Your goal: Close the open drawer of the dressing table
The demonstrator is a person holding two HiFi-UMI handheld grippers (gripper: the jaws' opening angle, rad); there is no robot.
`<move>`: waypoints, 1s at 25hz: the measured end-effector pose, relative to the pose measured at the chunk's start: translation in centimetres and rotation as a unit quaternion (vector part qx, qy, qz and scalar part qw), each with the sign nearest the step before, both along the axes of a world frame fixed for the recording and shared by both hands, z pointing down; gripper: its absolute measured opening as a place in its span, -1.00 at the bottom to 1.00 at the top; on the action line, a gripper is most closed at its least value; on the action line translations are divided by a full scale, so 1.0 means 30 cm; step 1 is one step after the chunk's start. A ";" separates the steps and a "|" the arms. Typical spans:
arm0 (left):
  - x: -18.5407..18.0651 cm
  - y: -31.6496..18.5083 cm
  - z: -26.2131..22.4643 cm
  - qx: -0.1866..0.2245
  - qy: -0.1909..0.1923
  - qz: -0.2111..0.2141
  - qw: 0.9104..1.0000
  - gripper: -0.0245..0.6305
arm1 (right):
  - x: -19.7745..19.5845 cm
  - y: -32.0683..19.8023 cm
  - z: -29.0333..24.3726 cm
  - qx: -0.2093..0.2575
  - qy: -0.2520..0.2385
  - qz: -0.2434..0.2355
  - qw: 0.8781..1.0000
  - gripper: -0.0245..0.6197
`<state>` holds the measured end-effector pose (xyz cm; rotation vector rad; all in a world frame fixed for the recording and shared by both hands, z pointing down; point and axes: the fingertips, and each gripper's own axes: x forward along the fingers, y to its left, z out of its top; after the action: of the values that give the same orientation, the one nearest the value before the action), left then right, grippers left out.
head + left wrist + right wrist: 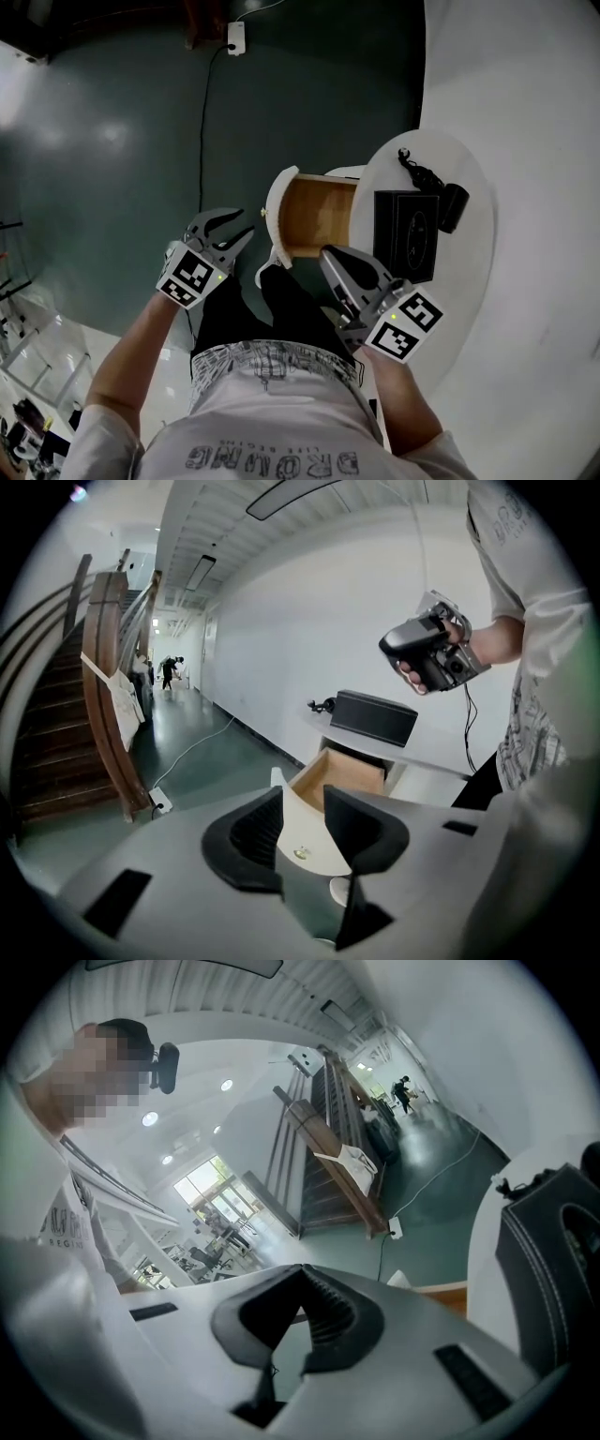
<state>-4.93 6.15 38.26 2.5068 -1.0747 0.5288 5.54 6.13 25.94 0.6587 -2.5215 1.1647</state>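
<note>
The dressing table's drawer (314, 217) stands pulled out, its pale wood inside bare and its white front panel (277, 225) toward me. In the left gripper view the drawer front (305, 841) with its small knob shows between the jaws. My left gripper (244, 223) (302, 808) is open and empty, a little left of the front panel. My right gripper (326, 251) (300, 1274) is shut with nothing in it, and hovers over the drawer's near right corner. The left gripper view shows the right gripper (427, 653) raised in a hand.
The round white table top (473, 164) carries a black box (406, 234) (373, 716) (553, 1241) and a black corded device (433, 186). A cable (202, 112) runs over the green floor to a socket block (235, 37). A wooden staircase (103, 696) rises at the left.
</note>
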 end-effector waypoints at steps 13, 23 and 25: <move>0.082 -0.010 0.319 -0.010 -0.021 0.087 0.996 -0.47 | -0.022 0.053 0.152 -0.015 0.043 -0.004 0.999 -0.90; 0.142 0.007 0.585 -0.025 -0.065 0.144 0.987 -0.48 | 0.010 0.093 0.229 -0.020 0.060 0.007 0.998 -0.90; 0.149 0.003 0.621 -0.023 -0.072 0.154 0.985 -0.49 | 0.016 0.104 0.242 -0.025 0.063 0.007 0.998 -0.90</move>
<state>-0.46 6.25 56.87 2.6405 -0.7130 0.8207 6.01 9.26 33.19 0.7148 -2.3798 1.1482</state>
